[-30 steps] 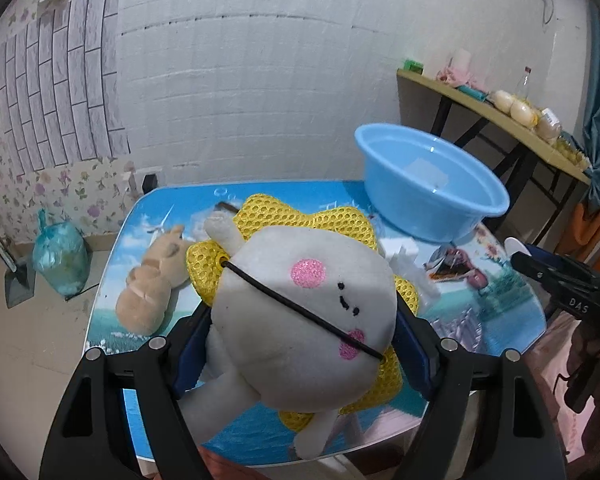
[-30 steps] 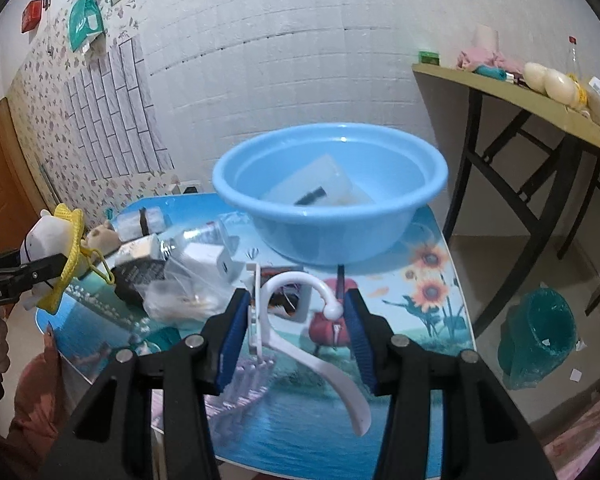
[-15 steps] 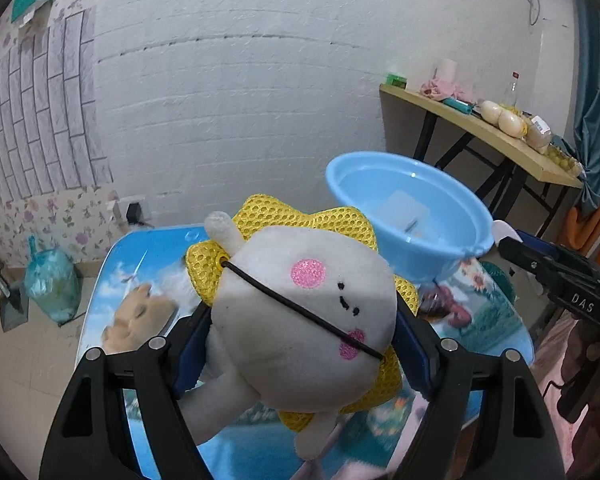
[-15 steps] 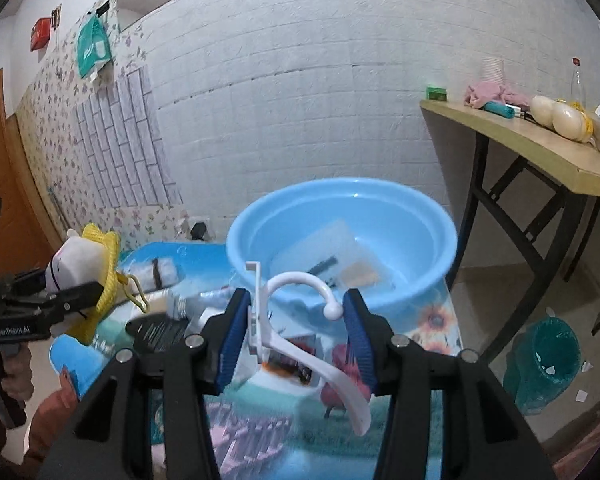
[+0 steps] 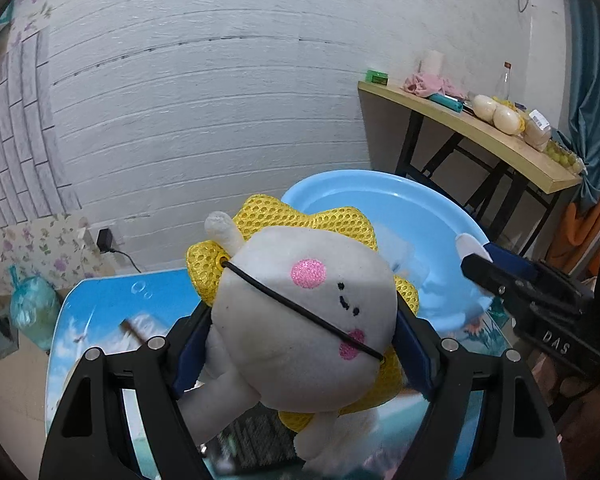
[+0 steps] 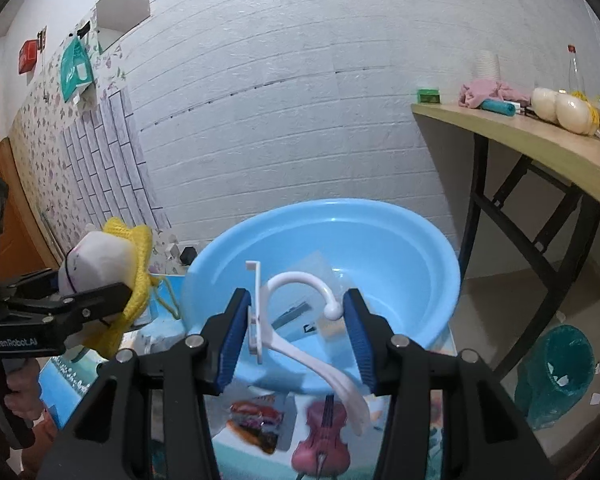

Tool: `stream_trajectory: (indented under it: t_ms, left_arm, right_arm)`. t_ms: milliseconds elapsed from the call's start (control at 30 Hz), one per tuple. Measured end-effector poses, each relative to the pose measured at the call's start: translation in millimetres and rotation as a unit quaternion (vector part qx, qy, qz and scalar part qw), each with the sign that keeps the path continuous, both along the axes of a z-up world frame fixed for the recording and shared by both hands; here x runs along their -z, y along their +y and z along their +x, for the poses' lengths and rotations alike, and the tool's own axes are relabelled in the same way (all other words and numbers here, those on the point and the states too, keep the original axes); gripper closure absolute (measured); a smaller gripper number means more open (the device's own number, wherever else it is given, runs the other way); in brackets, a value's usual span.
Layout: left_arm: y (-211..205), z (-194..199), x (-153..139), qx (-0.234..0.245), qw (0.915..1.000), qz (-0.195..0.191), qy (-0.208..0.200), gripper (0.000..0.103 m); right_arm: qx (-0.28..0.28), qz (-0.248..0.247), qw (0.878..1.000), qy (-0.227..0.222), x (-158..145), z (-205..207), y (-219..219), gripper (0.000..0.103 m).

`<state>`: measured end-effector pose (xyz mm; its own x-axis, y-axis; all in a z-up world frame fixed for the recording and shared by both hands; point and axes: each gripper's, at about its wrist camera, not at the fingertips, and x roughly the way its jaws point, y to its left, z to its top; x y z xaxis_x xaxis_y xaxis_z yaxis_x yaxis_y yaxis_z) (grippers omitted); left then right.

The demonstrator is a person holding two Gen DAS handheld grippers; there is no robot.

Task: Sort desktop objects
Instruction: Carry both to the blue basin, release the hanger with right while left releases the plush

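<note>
My left gripper (image 5: 300, 344) is shut on a white plush toy (image 5: 304, 320) with pink cheeks and a yellow mesh hat, held in the air in front of the blue basin (image 5: 416, 216). The same plush toy (image 6: 100, 272) shows at the left of the right wrist view, in the left gripper (image 6: 60, 308). My right gripper (image 6: 298, 328) is shut on a white plastic hanger (image 6: 300, 320), its hook up, just before the blue basin (image 6: 400, 240). The basin holds a clear packet and small flat items. The right gripper (image 5: 496, 268) enters the left wrist view from the right.
The basin stands on a low table with a blue printed top (image 5: 100, 300). A wooden side table (image 6: 540, 144) with bottles, cloth and round things stands at the right. A teal bin (image 6: 560, 372) sits on the floor. A white brick wall is behind.
Both grippers have moved towards the blue basin with their loads. The basin looks larger and nearer in both views, and the clutter on the table has slipped out of sight below.
</note>
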<state>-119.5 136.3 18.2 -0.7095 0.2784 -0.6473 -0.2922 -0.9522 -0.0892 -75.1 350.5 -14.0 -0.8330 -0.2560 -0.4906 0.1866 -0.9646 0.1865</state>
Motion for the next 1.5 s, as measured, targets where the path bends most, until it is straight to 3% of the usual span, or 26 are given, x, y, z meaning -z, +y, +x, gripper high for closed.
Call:
stream_trajectory:
  t_ms: [533,1033,1200,1500]
  left_arm:
    - [64,-50,16,0.053,0.9984,-0.018,-0.009,0.019]
    - [63,-42,10,0.073,0.997,-0.02,-0.019,0.014]
    - [64,-28,1,0.086,0.996,-0.026,0.001,0.012]
    - [29,-7,0,0.057,0.9982,-0.02,-0.002,0.011]
  right_arm:
    - [0.016,-0.021,1.0,0.003,13,-35,16,0.055]
    - [0.021,-0.022,1.0,-0.006,11,-30,19,0.048]
    - [0.027,-0.016,0.999,-0.01,9,-24,20,0.047]
    - [0.022,-0.003,1.0,-0.017,4,-7,9,0.047]
